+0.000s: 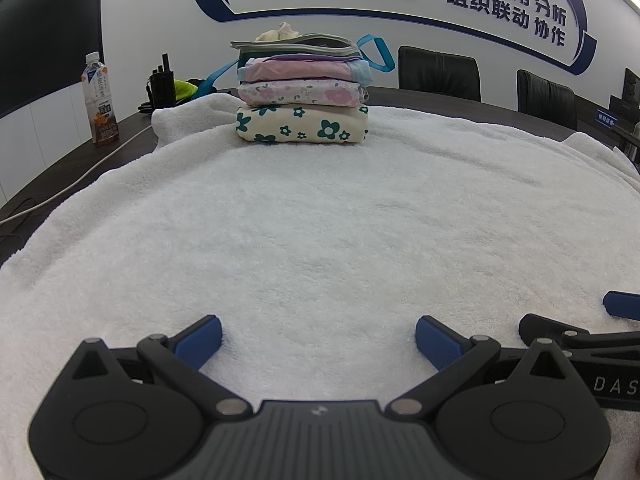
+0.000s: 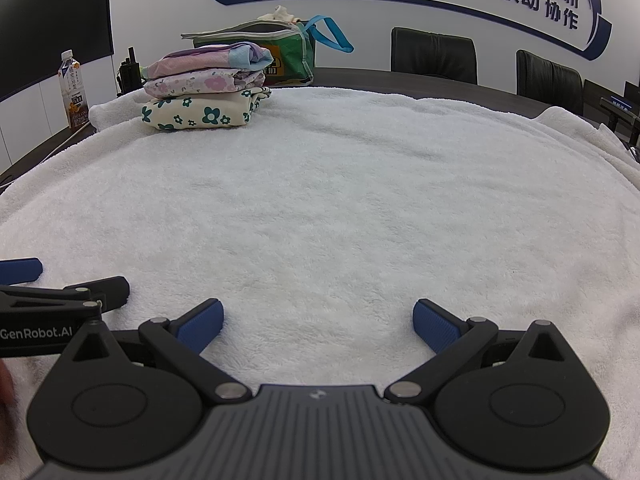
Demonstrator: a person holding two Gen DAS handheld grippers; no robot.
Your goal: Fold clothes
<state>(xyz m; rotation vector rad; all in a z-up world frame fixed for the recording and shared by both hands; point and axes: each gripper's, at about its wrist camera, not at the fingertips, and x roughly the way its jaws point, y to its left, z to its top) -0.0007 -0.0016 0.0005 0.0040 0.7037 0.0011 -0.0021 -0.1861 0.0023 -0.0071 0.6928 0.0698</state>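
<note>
A stack of three folded garments (image 1: 302, 100) (image 2: 204, 90) rests at the far side of the white towel (image 1: 320, 220) (image 2: 340, 200). The bottom one is cream with dark green flowers, the middle white with pink flowers, the top pink with blue trim. My left gripper (image 1: 319, 338) hovers low over the near part of the towel, open and holding nothing. My right gripper (image 2: 318, 324) sits beside it, open too, with bare towel between its blue pads. Each gripper's edge shows in the other's view: the right gripper (image 1: 580, 332) and the left gripper (image 2: 52, 300).
A green zip bag (image 2: 288, 52) (image 1: 304, 42) with blue handles and cloth inside stands behind the stack. A drink bottle (image 1: 99, 100) (image 2: 73, 90) and a black radio (image 1: 162, 84) sit at the far left on the dark table. Black chairs (image 1: 440, 72) (image 2: 434, 54) line the wall.
</note>
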